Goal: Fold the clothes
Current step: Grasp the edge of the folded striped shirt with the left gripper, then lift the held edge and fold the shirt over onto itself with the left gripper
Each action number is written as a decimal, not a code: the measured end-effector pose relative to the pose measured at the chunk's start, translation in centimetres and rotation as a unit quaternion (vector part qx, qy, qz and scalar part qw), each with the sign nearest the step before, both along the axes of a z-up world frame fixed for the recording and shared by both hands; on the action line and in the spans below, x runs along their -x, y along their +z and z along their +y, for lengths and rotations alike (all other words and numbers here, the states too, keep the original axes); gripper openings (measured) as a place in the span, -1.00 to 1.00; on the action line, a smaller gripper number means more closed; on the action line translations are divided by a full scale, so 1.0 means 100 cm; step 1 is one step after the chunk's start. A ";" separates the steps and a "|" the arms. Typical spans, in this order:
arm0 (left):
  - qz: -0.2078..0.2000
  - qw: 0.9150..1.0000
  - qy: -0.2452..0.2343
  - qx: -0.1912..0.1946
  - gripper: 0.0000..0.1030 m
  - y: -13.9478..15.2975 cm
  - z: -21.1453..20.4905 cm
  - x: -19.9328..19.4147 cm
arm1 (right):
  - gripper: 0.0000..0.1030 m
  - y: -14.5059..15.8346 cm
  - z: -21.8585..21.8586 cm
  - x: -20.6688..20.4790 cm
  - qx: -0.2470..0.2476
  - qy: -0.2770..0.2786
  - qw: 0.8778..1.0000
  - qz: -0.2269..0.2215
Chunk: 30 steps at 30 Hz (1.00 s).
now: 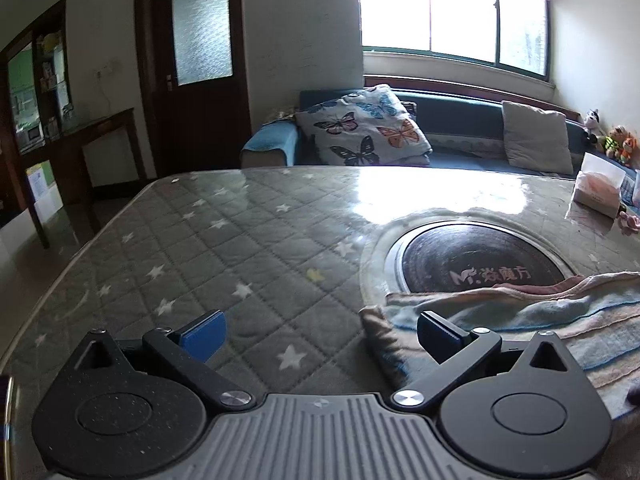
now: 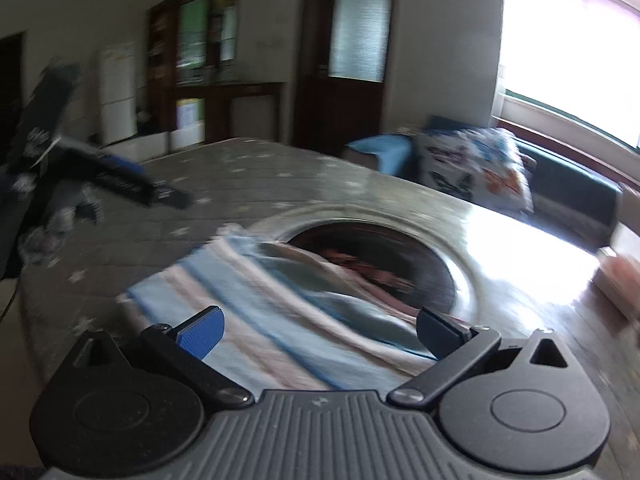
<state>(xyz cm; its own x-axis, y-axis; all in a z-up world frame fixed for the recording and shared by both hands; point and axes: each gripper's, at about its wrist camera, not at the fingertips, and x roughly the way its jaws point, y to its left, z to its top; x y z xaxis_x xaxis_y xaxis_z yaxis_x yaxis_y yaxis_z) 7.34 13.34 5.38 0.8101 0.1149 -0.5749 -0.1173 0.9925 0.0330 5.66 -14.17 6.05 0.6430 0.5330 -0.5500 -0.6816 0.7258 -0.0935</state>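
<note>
A striped cloth (image 1: 520,312) in pale blue, pink and cream lies rumpled on the bench (image 1: 224,240), its far edge lapping over the rim of the dark round hotplate (image 1: 480,256) set into the surface. The left gripper (image 1: 320,336) hangs low over the quilted, star-printed cover with its jaws spread wide and holding nothing; its right-hand finger sits above the cloth's near left corner, the other over bare cover. The right gripper (image 2: 318,334), seen through motion blur, is likewise wide open and empty, directly above the cloth's middle stripes. From that view the left gripper appears toward the bench's left edge. A broad stretch of cover runs to the far left corner and far edge of the bench. A tissue box (image 1: 598,188) stands near the far right edge. Beyond the bench sit a sofa (image 1: 460,128) with a butterfly cushion (image 1: 360,124) and a bright window (image 1: 452,12).
</note>
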 end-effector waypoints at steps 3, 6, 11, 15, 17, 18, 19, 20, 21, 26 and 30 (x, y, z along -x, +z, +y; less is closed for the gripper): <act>0.004 1.000 0.012 0.013 1.00 -0.002 0.009 0.008 | 1.00 -0.003 0.031 0.013 0.023 0.043 0.999 -0.011; 0.010 0.999 0.026 0.034 1.00 -0.006 0.020 0.015 | 1.00 -0.007 0.060 0.024 0.047 0.081 0.996 -0.011; 0.022 0.997 0.038 0.067 1.00 -0.012 0.034 0.023 | 0.82 -0.019 0.102 0.039 0.093 0.126 0.988 -0.009; 0.029 0.994 0.039 0.099 1.00 -0.015 0.041 0.028 | 0.56 -0.030 0.125 0.047 0.124 0.137 0.983 -0.004; 0.033 0.992 0.036 0.117 1.00 -0.016 0.042 0.029 | 0.31 -0.035 0.133 0.050 0.137 0.140 0.981 -0.005; 0.035 0.991 0.034 0.127 1.00 -0.017 0.042 0.029 | 0.22 -0.037 0.136 0.051 0.144 0.139 0.980 -0.006; 0.037 0.990 0.032 0.136 1.00 -0.017 0.042 0.029 | 0.07 -0.038 0.138 0.052 0.148 0.137 0.979 -0.007; 0.039 0.988 0.030 0.146 1.00 -0.018 0.043 0.029 | -0.07 -0.039 0.139 0.053 0.150 0.136 0.979 -0.007; 0.042 0.986 0.028 0.157 1.00 -0.019 0.043 0.028 | -0.15 -0.039 0.139 0.053 0.151 0.134 0.979 -0.007; 0.067 0.973 0.023 0.221 1.00 -0.027 0.045 0.022 | -0.65 -0.028 0.130 0.049 0.122 0.120 0.985 0.008; 0.082 0.959 0.021 0.269 0.98 -0.031 0.043 0.018 | -0.76 -0.010 0.115 0.041 0.079 0.099 0.992 0.028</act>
<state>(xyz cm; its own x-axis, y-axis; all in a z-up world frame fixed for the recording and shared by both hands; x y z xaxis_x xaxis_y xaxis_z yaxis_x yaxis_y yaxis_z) 5.56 17.64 2.33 0.7043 -0.2033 -0.6802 -0.1949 0.8659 -0.4606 1.57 -2.69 5.08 0.4998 0.5507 -0.6685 -0.8171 0.5559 -0.1529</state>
